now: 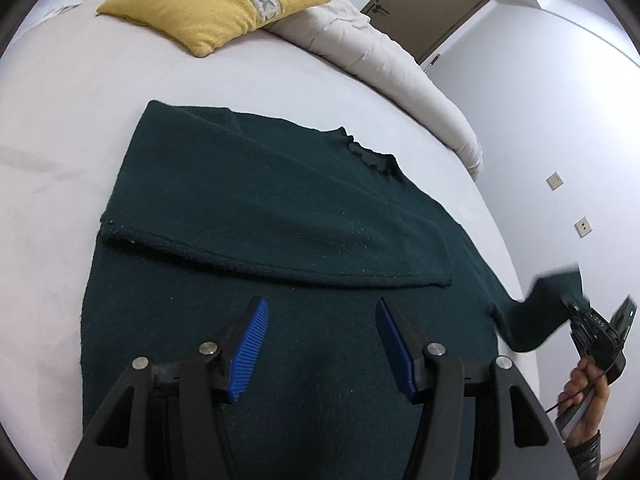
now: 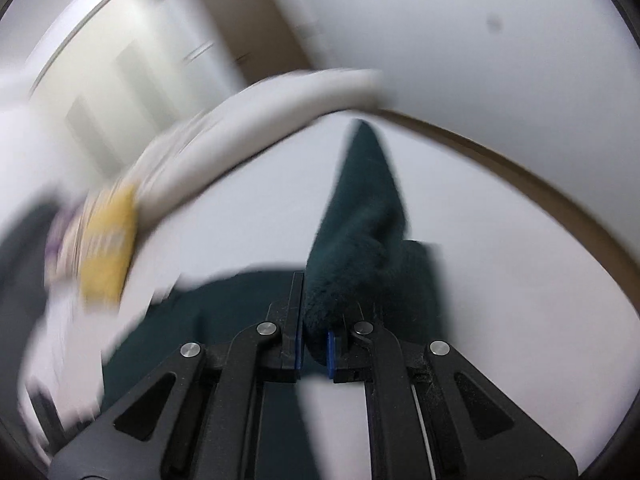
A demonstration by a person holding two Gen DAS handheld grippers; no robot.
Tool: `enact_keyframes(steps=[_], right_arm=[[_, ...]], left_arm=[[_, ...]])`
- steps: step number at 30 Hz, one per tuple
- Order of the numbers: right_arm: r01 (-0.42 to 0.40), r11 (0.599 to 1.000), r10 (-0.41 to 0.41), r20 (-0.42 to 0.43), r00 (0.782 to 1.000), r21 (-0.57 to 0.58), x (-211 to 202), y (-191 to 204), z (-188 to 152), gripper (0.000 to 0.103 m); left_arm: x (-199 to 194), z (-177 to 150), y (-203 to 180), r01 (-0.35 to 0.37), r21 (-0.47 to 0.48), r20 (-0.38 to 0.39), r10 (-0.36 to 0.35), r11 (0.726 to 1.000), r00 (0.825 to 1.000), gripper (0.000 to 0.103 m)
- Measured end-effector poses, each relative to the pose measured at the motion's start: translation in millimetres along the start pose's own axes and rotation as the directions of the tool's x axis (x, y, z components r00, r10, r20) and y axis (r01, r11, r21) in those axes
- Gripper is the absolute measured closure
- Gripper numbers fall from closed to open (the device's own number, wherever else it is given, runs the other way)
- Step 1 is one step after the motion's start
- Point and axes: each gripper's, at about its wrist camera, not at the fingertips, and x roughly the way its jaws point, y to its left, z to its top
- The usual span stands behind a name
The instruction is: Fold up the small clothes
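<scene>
White sheets cover the bed (image 1: 60,128), giving a flat, soft base for the dark green knit sweater (image 1: 280,208), spread out with one sleeve already folded across its chest. Left hand-held gripper (image 1: 322,344) hovers released above the hem. Right hand-held gripper (image 2: 316,344) is clenched on the fuzzy other sleeve (image 2: 360,220), lifted, likely to fold inward.

Place: I read this as a bedroom in a home.
Bed (image 1: 60,128): a wide mattress under a plain white sheet fills my view.
Bedding: a yellow cushion (image 1: 212,4) with a patterned band lies beside a rolled pale duvet (image 1: 384,60).
Room: white walls, a brown door (image 1: 428,4) and two wall sockets (image 1: 554,180).
</scene>
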Motion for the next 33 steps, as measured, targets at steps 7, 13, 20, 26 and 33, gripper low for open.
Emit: enact_keyframes(steps=[7,13,20,26,33], right_arm=[[-0.16,0.939,0.071,-0.284,0.956,-0.306,68,168,-114,0.091],[-0.274,0.902,0.163,-0.327,0.931,-0.333,61,174,-177,0.031],[-0.277,0.959,0.253,-0.251,0.934,-0.063,11,95,-145,0.031],[-0.222,0.97,0.238,-0.185,0.954,0.1,22,15,-111,0.031],[-0.166,0.968,0.195,-0.146,0.97,0.19,44,-28,-98,0.031]], left_arm=[[2,-3,3,0.045,-0.021,-0.028,-0.045,0.999,0.999,0.044],[25,-9,-25,0.09,-0.002,-0.086,-0.09,0.996,0.992,0.033],[88,-16,-87,0.042,0.118,-0.177,-0.021,0.992,0.984,0.031],[104,-6,-107,-0.042,0.156,-0.165,0.068,0.987,0.984,0.079],[74,-3,-140,-0.046,0.316,-0.078,0.075,0.948,0.994,0.095]])
